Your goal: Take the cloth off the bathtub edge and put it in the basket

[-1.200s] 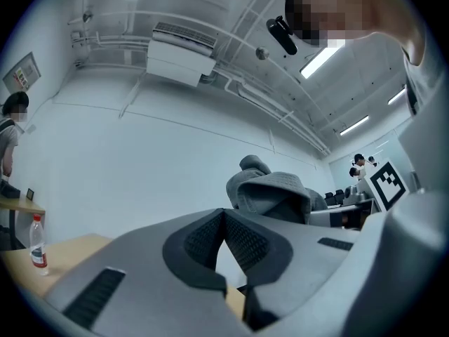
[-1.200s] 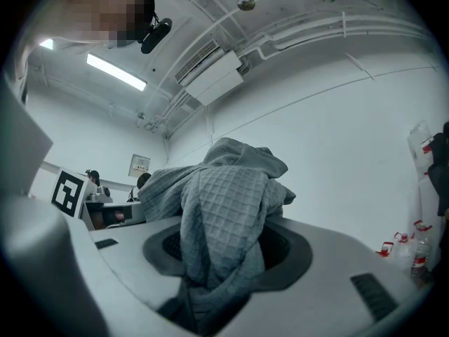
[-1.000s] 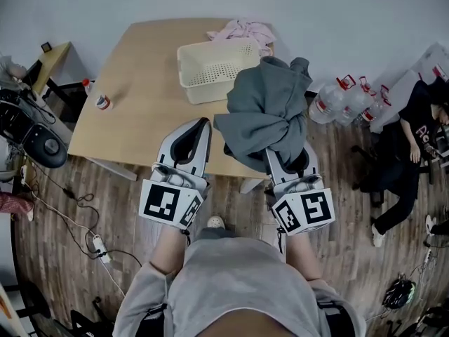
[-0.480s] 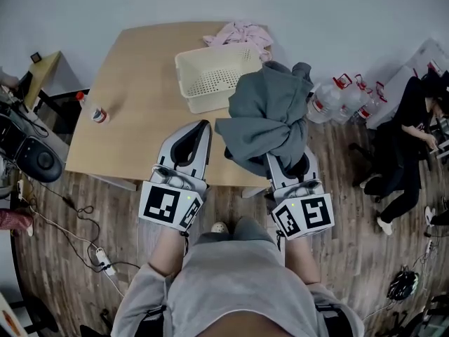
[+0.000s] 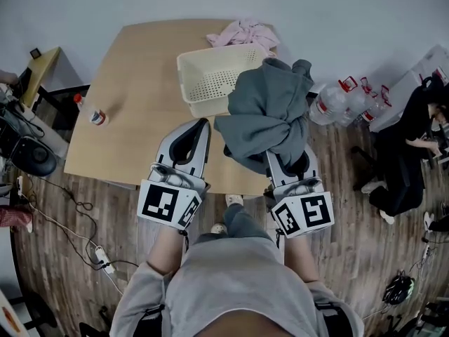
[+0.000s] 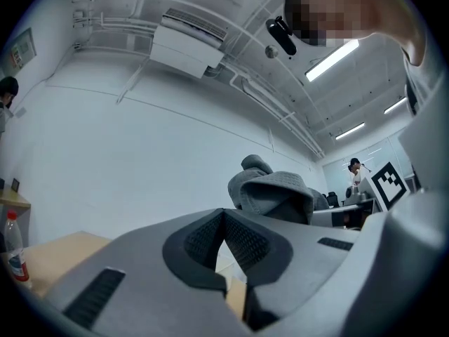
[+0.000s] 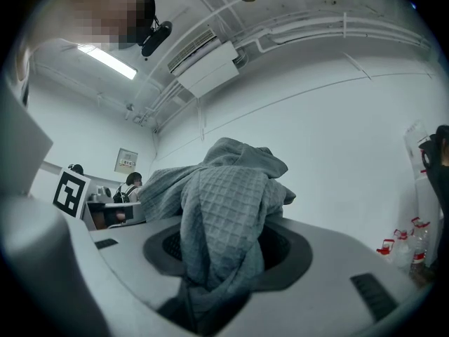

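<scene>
- Right tool [image 5: 286,166]: jaws clamped on a bunched grey cloth [image 5: 266,114], which fills the gap between them (confirmed in the right gripper view).
- The cloth is held up in the air; from the head view it overlaps the right end of the basket [image 5: 189,83] and the counter's [image 5: 133,97] near right edge.
- Left tool [image 5: 202,126]: jaws closed together, nothing in them, held above the counter's near edge.
- The cream basket stands on the counter, with a pink cloth [image 5: 242,32] just behind it.
- A small bottle [image 5: 95,114] stands at the counter's left edge.
</scene>
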`<state>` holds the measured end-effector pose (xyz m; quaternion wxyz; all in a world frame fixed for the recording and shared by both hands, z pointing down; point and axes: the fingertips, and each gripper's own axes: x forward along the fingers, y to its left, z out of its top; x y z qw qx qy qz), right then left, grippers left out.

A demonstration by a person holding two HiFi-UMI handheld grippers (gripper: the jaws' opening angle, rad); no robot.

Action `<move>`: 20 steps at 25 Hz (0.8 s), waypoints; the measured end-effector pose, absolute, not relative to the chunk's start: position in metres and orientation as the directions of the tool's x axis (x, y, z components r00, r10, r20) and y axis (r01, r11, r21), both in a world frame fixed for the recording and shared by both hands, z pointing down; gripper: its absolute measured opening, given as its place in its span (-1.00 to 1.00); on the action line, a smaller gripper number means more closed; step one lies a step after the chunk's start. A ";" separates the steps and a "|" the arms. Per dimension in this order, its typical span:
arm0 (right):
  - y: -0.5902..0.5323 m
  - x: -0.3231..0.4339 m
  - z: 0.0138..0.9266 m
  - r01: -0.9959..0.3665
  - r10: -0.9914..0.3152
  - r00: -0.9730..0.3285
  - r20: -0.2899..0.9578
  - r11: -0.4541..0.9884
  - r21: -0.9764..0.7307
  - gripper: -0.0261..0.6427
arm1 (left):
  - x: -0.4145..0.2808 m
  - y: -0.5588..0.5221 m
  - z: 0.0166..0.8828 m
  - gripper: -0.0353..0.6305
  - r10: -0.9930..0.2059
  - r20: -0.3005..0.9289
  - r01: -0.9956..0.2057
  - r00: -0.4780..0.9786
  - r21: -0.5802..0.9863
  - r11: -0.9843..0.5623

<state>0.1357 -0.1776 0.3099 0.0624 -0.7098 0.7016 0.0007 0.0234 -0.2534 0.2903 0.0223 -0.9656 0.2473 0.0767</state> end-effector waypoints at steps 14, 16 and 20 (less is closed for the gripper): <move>-0.266 0.180 0.299 -0.996 -0.996 -0.041 -0.082 0.047 -0.073 -0.32 | 0.057 -0.335 0.285 -0.90 -0.534 -0.161 -0.540 0.830 0.008 -0.841; -0.278 0.186 0.297 -0.996 -0.995 -0.056 -0.085 0.062 -0.067 -0.32 | 0.060 -0.343 0.284 -0.90 -0.549 -0.161 -0.555 0.820 0.008 -0.832; -0.302 0.196 0.291 -0.994 -0.992 -0.096 -0.085 0.100 -0.045 -0.32 | 0.064 -0.357 0.281 -0.90 -0.576 -0.162 -0.583 0.801 0.004 -0.812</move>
